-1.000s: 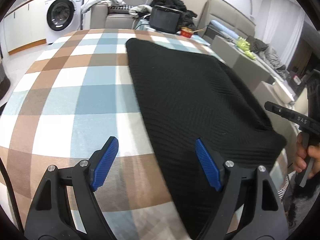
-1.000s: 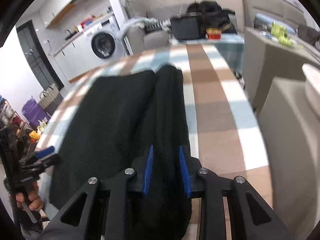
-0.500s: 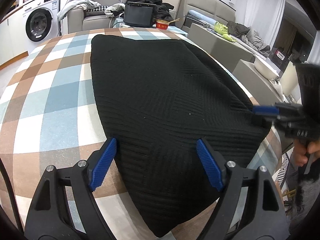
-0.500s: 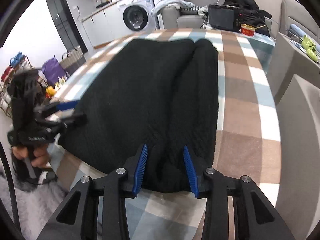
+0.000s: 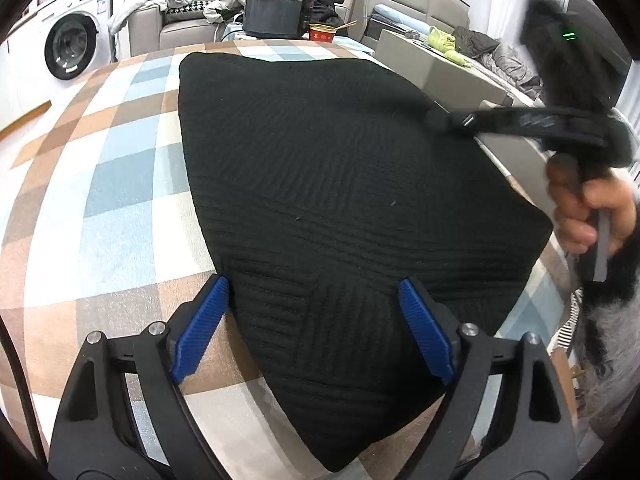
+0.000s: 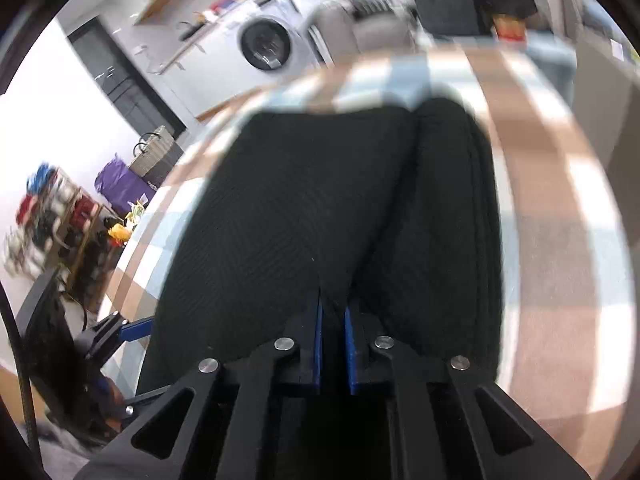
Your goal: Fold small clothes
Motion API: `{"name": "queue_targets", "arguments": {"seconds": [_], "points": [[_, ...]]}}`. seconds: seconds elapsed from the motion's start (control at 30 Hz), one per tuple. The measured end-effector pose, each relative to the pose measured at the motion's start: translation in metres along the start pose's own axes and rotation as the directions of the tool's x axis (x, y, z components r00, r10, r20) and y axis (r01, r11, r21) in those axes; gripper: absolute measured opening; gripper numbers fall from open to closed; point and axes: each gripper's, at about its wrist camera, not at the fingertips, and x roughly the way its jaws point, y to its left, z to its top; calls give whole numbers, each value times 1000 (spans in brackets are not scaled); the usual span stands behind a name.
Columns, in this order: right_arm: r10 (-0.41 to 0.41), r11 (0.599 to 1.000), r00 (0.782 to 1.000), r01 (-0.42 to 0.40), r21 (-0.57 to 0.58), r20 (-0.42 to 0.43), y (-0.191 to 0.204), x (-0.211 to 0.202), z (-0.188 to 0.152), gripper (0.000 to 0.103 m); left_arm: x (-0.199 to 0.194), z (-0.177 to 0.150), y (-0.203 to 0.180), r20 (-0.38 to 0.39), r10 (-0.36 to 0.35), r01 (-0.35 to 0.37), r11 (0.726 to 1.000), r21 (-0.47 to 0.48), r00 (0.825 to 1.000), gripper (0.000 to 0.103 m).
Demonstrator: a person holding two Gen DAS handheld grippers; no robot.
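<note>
A white front-loading washing machine (image 5: pixel 71 46) stands far left, beyond the table with the brown, blue and white checked cloth (image 5: pixel 100 184). The black ribbed knit garment (image 5: pixel 320 200) lies flat on that cloth, its near corner pointing toward the table's edge. The left gripper (image 5: pixel 314 320) hangs over that corner with its blue ribbed pads (image 5: pixel 200 326) spread wide — jaws have just been opening, one pad at the garment's left edge, gripping nothing. At the garment's right edge the right gripper (image 6: pixel 332 344) has just clamped — jaws nearly together, pinching a ridge of knit.
</note>
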Motion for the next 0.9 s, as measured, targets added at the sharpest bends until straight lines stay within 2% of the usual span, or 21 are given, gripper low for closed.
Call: {"name": "queue_targets", "arguments": {"seconds": [0.07,0.1,0.2,0.27,0.37,0.4,0.43,0.57,0.6,0.67,0.7,0.73,0.77,0.83,0.9], "points": [[-48,998,998,49,-29,48,5,-18,3,8,-1,1,2,-1,-8,8,1000,-5,1000,85],[-106,992,993,109,-60,60,8,-22,1,8,0,0,3,-4,-13,13,1000,-6,1000,85],[-157,987,988,157,-46,-8,-5,-4,-5,9,1,0,3,-11,-8,8,1000,-5,1000,85],[-152,988,986,151,-15,-69,-18,13,-7,15,0,0,3,-16,-5,5,1000,-4,1000,85],[-72,995,994,77,65,-84,-32,8,-11,24,-6,0,6,-3,9,-9,1000,-15,1000,85],[-48,995,994,55,78,-94,-34,2,-15,33,-7,1,9,2,9,-9,1000,-23,1000,85],[-21,996,995,30,87,-102,-35,-6,-20,37,-9,1,12,4,7,-7,999,-32,1000,85],[68,992,991,-54,117,-117,-33,-27,-49,39,-9,3,21,11,8,-7,998,-62,1000,85],[69,992,990,-55,111,-125,-29,-27,-58,39,-8,3,22,10,8,-7,998,-67,1000,85],[2,998,994,4,57,-111,-17,-28,-68,33,-8,4,23,9,7,-6,998,-69,1000,85],[-22,999,995,25,32,-101,-12,-30,-70,15,-7,4,22,11,10,-9,998,-69,1000,85],[-11,999,996,13,29,-85,-7,-34,-69,4,-7,4,22,15,14,-13,997,-71,1000,85],[-7,1000,999,9,22,-53,-3,-43,-67,4,-9,4,23,21,19,-17,997,-74,1000,85],[-27,1000,998,27,7,-50,-3,-47,-67,4,-9,5,23,26,21,-19,997,-77,999,85],[-86,996,988,86,-7,-125,-7,-35,-72,5,-9,5,23,26,24,-22,997,-74,999,85]]}}
